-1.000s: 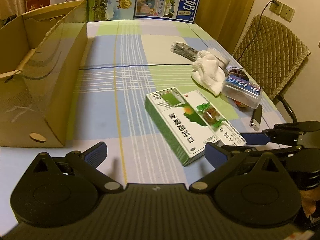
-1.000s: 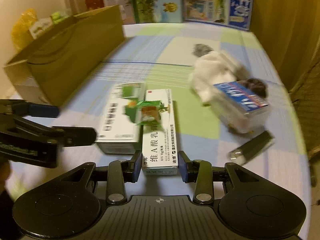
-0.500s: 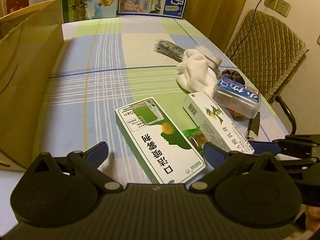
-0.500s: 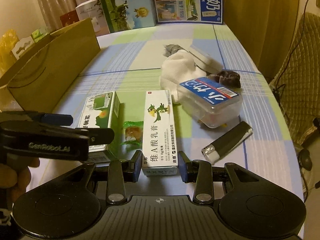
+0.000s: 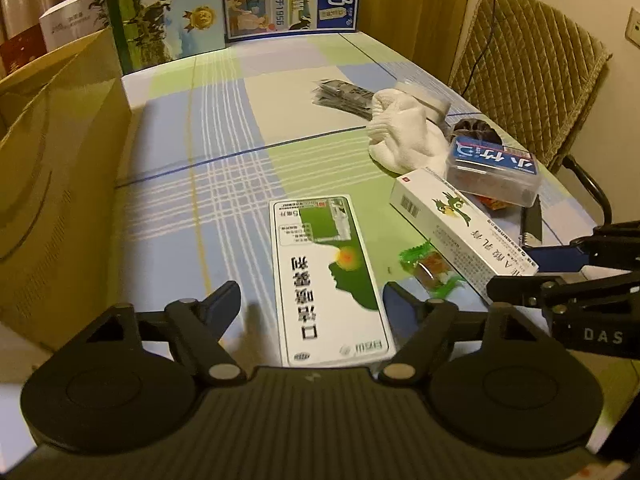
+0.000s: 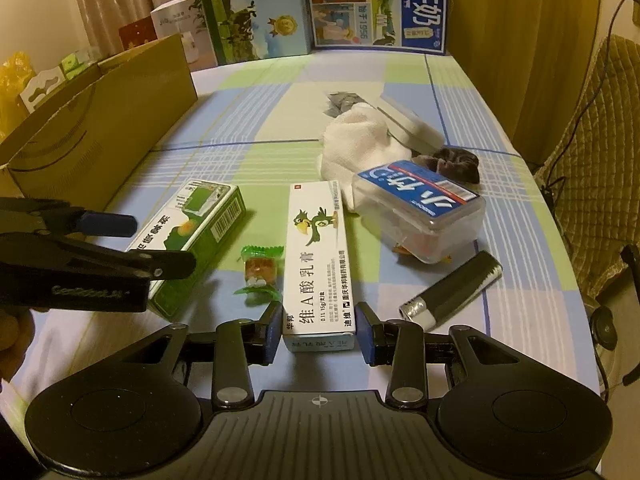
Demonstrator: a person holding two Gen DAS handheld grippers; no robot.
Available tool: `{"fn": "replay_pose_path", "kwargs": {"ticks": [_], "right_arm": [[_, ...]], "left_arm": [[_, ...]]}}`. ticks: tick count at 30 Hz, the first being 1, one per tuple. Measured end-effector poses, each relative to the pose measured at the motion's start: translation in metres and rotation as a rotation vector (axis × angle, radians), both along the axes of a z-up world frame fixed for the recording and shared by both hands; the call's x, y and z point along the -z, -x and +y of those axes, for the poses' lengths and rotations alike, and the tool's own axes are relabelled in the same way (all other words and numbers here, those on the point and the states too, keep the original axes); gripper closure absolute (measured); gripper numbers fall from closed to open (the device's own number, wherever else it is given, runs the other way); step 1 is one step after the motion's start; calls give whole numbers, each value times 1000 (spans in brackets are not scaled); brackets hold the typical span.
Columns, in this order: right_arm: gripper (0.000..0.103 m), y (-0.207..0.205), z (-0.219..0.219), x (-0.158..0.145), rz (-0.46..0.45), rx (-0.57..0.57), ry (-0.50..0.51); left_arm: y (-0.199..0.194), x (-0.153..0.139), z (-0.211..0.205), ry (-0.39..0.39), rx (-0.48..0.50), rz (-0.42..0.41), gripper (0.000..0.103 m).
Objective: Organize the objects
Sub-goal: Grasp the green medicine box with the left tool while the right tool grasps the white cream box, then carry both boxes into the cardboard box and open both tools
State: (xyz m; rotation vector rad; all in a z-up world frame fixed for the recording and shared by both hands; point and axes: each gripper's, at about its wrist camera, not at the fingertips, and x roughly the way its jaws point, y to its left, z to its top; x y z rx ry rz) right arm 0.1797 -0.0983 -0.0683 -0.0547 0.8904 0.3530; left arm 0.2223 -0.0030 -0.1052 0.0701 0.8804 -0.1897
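Green box (image 5: 330, 276) flat on counter (image 5: 224, 128), left gripper (image 5: 312, 300) spread wide astride its near end, no contact: light stiff carton, take it across the narrow sides. White box (image 6: 318, 260) next: right gripper (image 6: 319, 330) brackets its end, pads just off it. Candy (image 6: 260, 270) between them, crinkly, slippery.

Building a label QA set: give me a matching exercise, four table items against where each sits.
Items:
1. white ointment box
2. green box
3. candy
4. lighter

Places:
A. between the two boxes
B. between the right gripper fingers
C. under the left gripper
D. right of the ointment box, near the clear container

Pairs: 1-B, 2-C, 3-A, 4-D
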Motion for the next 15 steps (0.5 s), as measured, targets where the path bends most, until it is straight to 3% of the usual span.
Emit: {"fn": "replay_pose_path", "kwargs": {"ticks": [2,4,15], "right_arm": [[67,-3,2,0,-6,-6,8],[67,-8,4,1,-5,-7,10],[67,-9,10,2,-1,-11,34]], "left_arm": [[-6,2,-1,4,13,8,34],[-9,6,0,1,18,19,52],[22,5,9,-23,41,39,52]]}}
